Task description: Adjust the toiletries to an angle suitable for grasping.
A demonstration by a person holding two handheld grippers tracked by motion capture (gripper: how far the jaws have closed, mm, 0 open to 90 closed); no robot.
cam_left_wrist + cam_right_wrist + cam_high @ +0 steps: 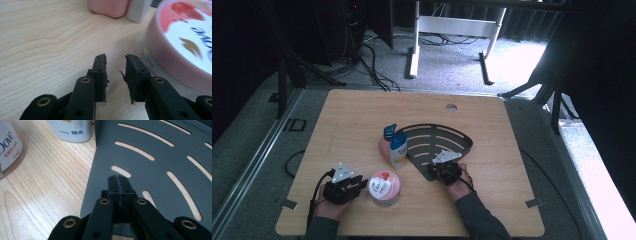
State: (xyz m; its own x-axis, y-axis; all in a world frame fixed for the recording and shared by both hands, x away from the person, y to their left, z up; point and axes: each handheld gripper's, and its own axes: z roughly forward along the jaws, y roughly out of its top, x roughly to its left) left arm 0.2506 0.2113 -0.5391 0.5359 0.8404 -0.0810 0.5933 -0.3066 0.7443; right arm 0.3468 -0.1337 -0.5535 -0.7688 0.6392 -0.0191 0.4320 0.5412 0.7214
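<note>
Your left gripper [116, 75] is hovering with jaws narrowly apart just beside the pink Dove jar [185, 42], whose far side is running off frame. Your right gripper [119, 192] is sitting shut at the near corner of the slotted dark rack [160, 157] on the counter [352, 120]; whether it is pinching the edge is hard to make out.

On the wooden table [362, 115], the round pink-lidded jar [384, 188] sat before the white shampoo bottle [398, 150], left of the dark slotted fan-shaped metal shelf [439, 142]
</note>
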